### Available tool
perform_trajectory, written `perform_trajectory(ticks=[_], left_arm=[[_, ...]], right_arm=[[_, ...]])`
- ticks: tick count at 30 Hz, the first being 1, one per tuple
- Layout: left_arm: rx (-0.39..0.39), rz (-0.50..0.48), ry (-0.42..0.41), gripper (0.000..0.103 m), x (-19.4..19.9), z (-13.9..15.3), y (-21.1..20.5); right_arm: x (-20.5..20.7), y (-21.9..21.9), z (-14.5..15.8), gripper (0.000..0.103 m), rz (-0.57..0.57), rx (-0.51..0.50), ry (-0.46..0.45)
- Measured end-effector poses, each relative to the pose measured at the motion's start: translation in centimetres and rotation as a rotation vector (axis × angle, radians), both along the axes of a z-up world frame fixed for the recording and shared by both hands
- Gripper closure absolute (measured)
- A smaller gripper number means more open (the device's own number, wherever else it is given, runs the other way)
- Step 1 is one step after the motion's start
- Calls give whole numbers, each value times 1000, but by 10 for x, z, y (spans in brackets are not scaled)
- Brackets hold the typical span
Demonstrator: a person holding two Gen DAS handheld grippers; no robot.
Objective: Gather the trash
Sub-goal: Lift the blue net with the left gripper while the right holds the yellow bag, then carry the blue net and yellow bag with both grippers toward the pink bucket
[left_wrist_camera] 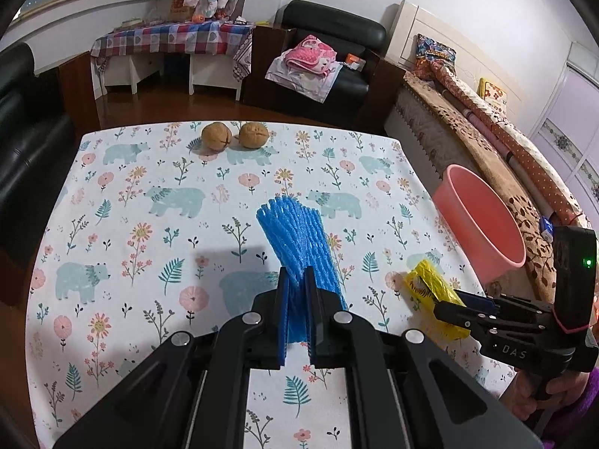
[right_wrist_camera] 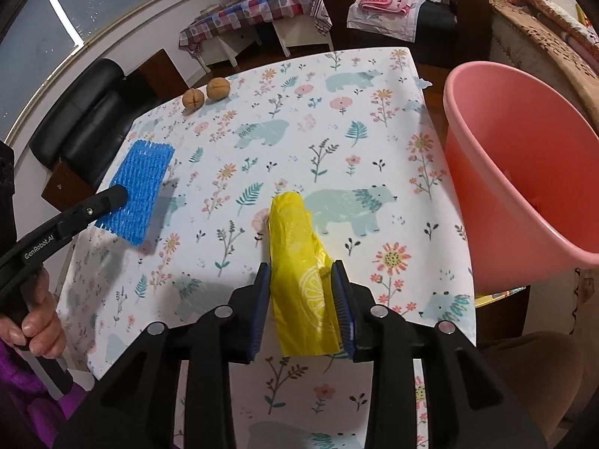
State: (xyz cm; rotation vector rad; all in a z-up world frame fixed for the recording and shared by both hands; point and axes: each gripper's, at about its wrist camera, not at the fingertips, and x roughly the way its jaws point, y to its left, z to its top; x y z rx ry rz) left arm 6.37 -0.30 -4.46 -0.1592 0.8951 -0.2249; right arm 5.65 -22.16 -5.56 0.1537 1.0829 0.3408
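From the left wrist, the left tool (left_wrist_camera: 297, 280) pinches the blue foam net (left_wrist_camera: 295, 232), its long axis running forward above the surface (left_wrist_camera: 149, 172); the pink bin (left_wrist_camera: 483, 220) lies off to the right. From the right wrist, the right tool (right_wrist_camera: 301, 275) clamps the yellow plastic bag (right_wrist_camera: 295, 247), nearer the bin, whose visible interior looks nearly bare.
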Motion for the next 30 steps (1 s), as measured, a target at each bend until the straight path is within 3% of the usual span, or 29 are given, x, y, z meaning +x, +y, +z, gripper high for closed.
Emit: perform_trajectory(ticks=[11, 16, 23, 26, 30], left_arm=[[-2, 0, 5, 96, 1, -1, -1], [-8, 0, 8, 96, 1, -3, -1], [-13, -4, 10, 96, 0, -5, -1], [-14, 1, 11, 96, 0, -5, 1], [-18, 11, 11, 96, -1, -5, 6]], right_arm=[[-1, -1, 1, 69, 4, -18, -17], [-11, 2, 15, 69, 21, -55, -80], [-28, 26, 34, 69, 170, -88, -163], [-23, 24, 29, 69, 135, -141, -155], [-16, 4, 31, 69, 76, -59, -139]])
